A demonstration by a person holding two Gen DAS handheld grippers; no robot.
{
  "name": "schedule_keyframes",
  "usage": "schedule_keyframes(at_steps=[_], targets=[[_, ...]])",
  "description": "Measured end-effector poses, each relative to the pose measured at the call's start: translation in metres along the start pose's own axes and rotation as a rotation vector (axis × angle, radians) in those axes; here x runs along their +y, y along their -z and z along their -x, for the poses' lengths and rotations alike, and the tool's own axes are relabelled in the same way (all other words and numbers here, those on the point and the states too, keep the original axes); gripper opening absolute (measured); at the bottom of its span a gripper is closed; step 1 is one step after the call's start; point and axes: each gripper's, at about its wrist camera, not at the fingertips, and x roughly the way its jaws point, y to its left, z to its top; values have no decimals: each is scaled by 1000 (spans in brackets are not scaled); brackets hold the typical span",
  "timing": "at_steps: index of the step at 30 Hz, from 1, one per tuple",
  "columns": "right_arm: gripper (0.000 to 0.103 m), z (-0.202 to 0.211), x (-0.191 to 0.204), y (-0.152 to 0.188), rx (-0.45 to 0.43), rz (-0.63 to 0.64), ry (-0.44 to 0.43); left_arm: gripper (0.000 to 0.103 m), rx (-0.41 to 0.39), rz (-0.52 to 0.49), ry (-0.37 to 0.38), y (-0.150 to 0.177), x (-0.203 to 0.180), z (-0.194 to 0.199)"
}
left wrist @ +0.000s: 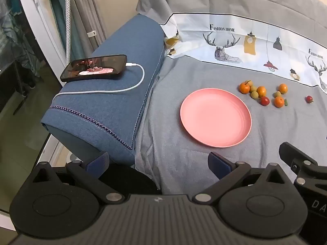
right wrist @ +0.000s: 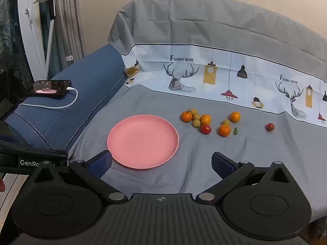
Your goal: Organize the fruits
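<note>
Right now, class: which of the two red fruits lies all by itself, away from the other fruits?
The red fruit farthest right on the grey cloth. The other red fruit lies against the orange and green cluster beside the pink plate.

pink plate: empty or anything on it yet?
Empty. The pink plate shows only bare surface in both views; the fruits all lie on the grey cloth beside it.

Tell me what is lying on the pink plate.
Nothing: the pink plate shows only its bare inside. The fruits all lie on the grey cloth beside it. What is under the plate stays hidden.
</note>
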Motion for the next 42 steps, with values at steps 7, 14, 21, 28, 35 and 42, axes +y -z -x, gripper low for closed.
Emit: schedule_keyframes(at_steps=[7, 14, 21, 28, 35, 42], targets=[[102, 4, 1, -2, -8, 2, -6, 103, -3, 1, 0, 1, 1, 1], [103, 13, -3, -1, -7, 13, -13, 103, -5, 6, 0, 3, 2, 3], [103, 11, 4, 0, -58, 29, 4, 103, -10, 8, 2, 3, 4, 5], [103, 11, 4, 0, -58, 15, -7, 103, -10, 4, 1, 2, 3, 6], [103, 9, 1, 2, -59, 8, -16, 103, -1, -5, -2, 2, 0, 5], [103, 3, -4, 3, -65, -17, -15, 103, 17, -22, 13, 2, -5, 0]])
